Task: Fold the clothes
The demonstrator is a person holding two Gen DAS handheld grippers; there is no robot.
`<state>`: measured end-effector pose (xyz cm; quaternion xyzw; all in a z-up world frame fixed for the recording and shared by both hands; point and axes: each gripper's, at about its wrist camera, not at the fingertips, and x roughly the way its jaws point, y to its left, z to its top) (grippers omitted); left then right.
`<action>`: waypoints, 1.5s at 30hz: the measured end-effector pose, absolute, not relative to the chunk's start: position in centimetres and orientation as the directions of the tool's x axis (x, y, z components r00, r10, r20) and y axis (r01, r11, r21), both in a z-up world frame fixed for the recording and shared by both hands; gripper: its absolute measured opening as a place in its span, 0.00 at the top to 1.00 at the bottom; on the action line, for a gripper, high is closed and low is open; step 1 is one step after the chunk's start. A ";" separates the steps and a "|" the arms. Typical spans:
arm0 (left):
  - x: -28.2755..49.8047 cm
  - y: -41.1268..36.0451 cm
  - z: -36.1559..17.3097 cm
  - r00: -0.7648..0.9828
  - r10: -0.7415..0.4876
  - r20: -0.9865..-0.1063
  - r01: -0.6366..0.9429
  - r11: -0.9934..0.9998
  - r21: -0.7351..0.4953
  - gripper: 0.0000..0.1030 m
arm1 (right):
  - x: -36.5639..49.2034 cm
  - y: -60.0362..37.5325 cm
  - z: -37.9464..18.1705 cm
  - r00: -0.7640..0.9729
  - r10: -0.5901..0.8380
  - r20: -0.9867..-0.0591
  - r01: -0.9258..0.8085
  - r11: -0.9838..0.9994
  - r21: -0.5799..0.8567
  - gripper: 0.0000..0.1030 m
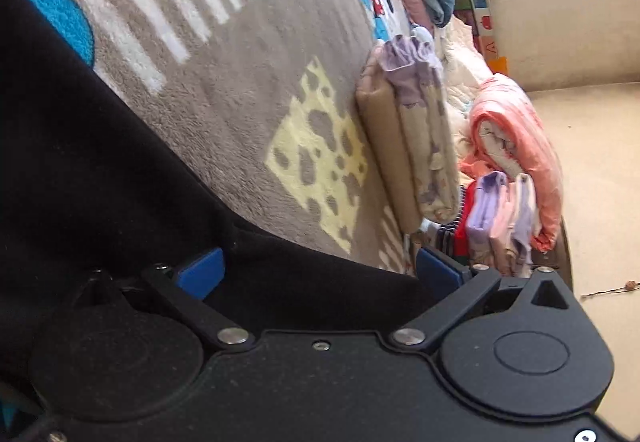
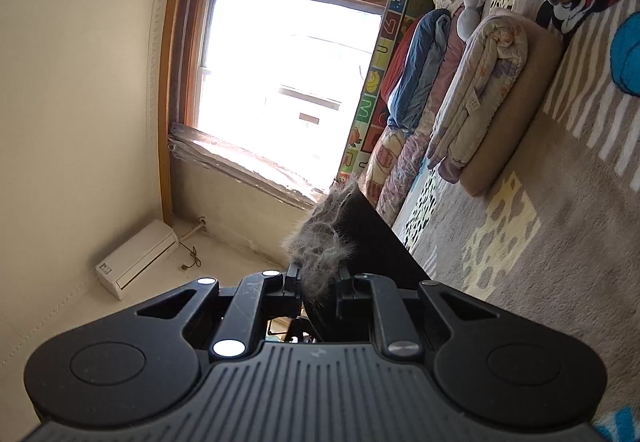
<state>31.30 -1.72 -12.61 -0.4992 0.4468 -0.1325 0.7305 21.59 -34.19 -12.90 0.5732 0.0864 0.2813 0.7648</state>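
Note:
A black garment point(image 1: 100, 177) covers the left half of the left wrist view and drapes over a patterned fleece blanket point(image 1: 240, 81). My left gripper point(image 1: 316, 270) has its blue fingers point(image 1: 200, 272) spread wide, with the black cloth lying between them. My right gripper point(image 2: 320, 282) is shut on an edge of the black garment point(image 2: 372, 238), whose fuzzy grey lining point(image 2: 320, 242) sticks out above the fingers. The right gripper is raised and tilted toward a window.
Folded bedding on a tan cushion point(image 1: 404, 145) lies beside the blanket, also in the right wrist view point(image 2: 500, 101). A pink quilt point(image 1: 520, 145) and folded small clothes point(image 1: 500, 217) lie near it. A window point(image 2: 288, 89) and a wall unit point(image 2: 136, 258) show.

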 end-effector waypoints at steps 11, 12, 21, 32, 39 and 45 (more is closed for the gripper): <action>24.5 10.2 -8.6 0.680 -0.637 -0.362 -0.111 0.399 -0.910 0.01 | 21.3 -30.6 -9.7 0.795 0.581 0.173 -0.374 0.245 0.894 0.84; 23.8 11.8 -8.9 0.701 -0.627 -0.340 -0.113 0.373 -0.921 0.01 | 21.4 -29.9 -9.1 0.788 0.593 0.167 -0.382 0.259 0.887 0.84; 21.3 20.2 -9.7 0.777 -0.591 -0.217 -0.079 0.251 -0.965 0.01 | 22.8 -20.2 -6.2 0.724 0.688 0.052 -0.418 0.377 0.827 0.84; 20.6 24.7 -11.0 0.843 -0.528 -0.104 -0.045 0.123 -0.991 0.01 | 22.1 -6.9 -7.4 0.653 0.722 -0.229 -0.495 0.636 0.592 0.84; 20.6 25.2 -11.1 0.845 -0.524 -0.107 -0.036 0.144 -0.989 0.01 | 21.8 -3.5 -9.4 0.661 0.685 -0.306 -0.493 0.704 0.511 0.84; 20.4 24.7 -10.2 0.826 -0.552 -0.114 0.000 0.202 -0.979 0.01 | 20.1 0.3 -10.6 0.641 0.652 -0.405 -0.595 0.755 0.274 0.43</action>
